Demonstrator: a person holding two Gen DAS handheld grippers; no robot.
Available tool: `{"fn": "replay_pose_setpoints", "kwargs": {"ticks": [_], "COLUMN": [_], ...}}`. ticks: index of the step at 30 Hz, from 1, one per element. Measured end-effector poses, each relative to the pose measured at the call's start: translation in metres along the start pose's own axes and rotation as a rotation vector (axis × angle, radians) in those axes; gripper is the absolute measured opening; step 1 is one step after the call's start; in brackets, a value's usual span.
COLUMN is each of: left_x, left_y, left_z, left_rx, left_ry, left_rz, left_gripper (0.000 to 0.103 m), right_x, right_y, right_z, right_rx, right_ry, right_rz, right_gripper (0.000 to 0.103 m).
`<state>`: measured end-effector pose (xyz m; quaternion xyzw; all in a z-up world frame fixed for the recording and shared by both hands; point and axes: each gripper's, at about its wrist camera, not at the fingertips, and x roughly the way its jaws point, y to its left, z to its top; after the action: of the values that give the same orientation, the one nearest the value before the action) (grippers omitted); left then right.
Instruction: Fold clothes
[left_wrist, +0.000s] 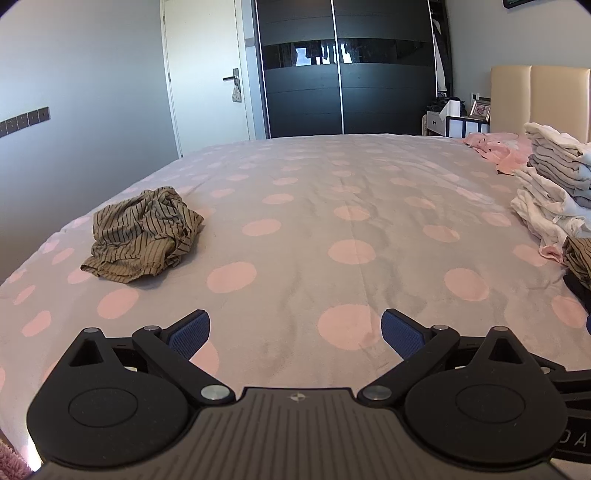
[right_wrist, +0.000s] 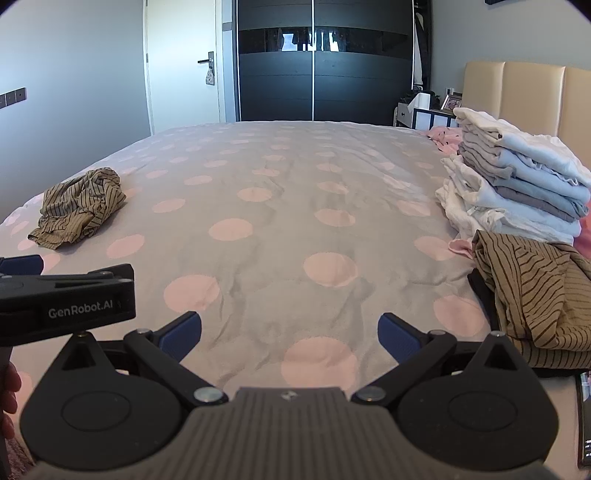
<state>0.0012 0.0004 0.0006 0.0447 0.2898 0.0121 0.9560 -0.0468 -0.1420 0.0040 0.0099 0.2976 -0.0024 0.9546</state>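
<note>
A crumpled tan garment with dark stripes (left_wrist: 144, 236) lies on the left side of the bed; it also shows in the right wrist view (right_wrist: 83, 206). My left gripper (left_wrist: 295, 334) is open and empty above the near edge of the bed, with the garment ahead to its left. My right gripper (right_wrist: 290, 334) is open and empty too. The left gripper's body (right_wrist: 66, 301) shows at the left in the right wrist view. A second striped tan garment (right_wrist: 535, 295) lies folded at the right.
The bed (left_wrist: 332, 206) has a grey cover with pink dots. A tall stack of folded white, grey and blue clothes (right_wrist: 517, 184) stands at the right. Pink clothes (left_wrist: 495, 147) lie at the far right. A dark wardrobe (left_wrist: 343, 74) and door stand behind.
</note>
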Motion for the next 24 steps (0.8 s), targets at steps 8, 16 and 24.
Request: {"fn": "replay_pose_setpoints", "kwargs": {"ticks": [8, 16, 24], "left_x": [-0.005, -0.005, -0.004], "left_y": [0.002, -0.003, -0.003], "left_z": [0.003, 0.004, 0.002], "left_rx": [-0.012, 0.002, -0.018], "left_ry": [-0.049, -0.055, -0.035], "left_rz": [-0.002, -0.007, -0.029], "left_gripper": [0.101, 0.101, 0.101], "right_x": [-0.006, -0.004, -0.004], "right_y": [0.005, 0.000, 0.001], "right_z": [-0.003, 0.001, 0.001], "right_rx": [-0.026, -0.018, -0.020], "right_ry": [-0.051, -0.045, -0.056], "right_rz": [-0.012, -0.003, 0.001], "right_gripper": [0.102, 0.102, 0.102]}}
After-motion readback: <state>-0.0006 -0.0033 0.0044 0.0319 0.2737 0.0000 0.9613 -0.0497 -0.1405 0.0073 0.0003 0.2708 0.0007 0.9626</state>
